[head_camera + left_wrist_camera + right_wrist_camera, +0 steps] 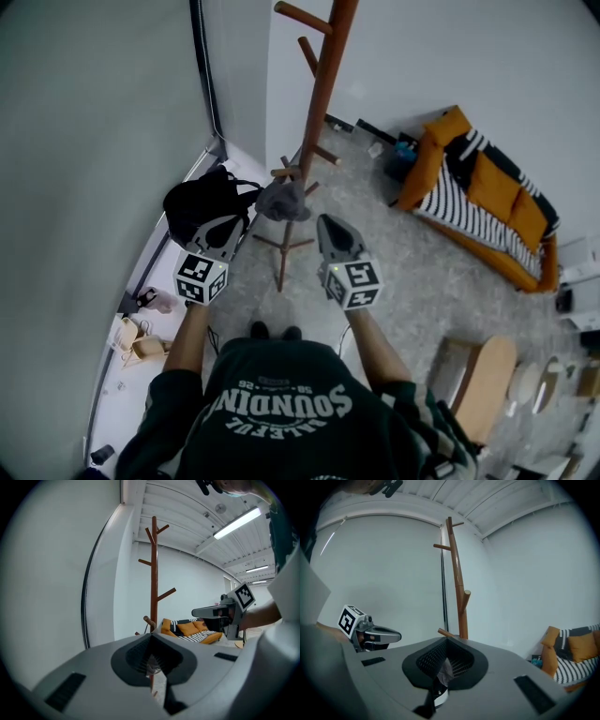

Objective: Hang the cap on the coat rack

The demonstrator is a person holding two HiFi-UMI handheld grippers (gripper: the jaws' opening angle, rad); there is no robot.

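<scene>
Two-handed lift judged as step in hand: cap up on near side of rack, beside its low pegs, not yet hung. Next, probably needed raising to a free peg and lowering crown over it. Found left gripper and right gripper both closed tight, pinching cap's fabric at opposite edges.

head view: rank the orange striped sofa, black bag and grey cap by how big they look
Largest: orange striped sofa.
Then: black fabric bag.
Smallest: grey fabric cap.
The sofa lies farther away, so nearness does not flatter it.
</scene>
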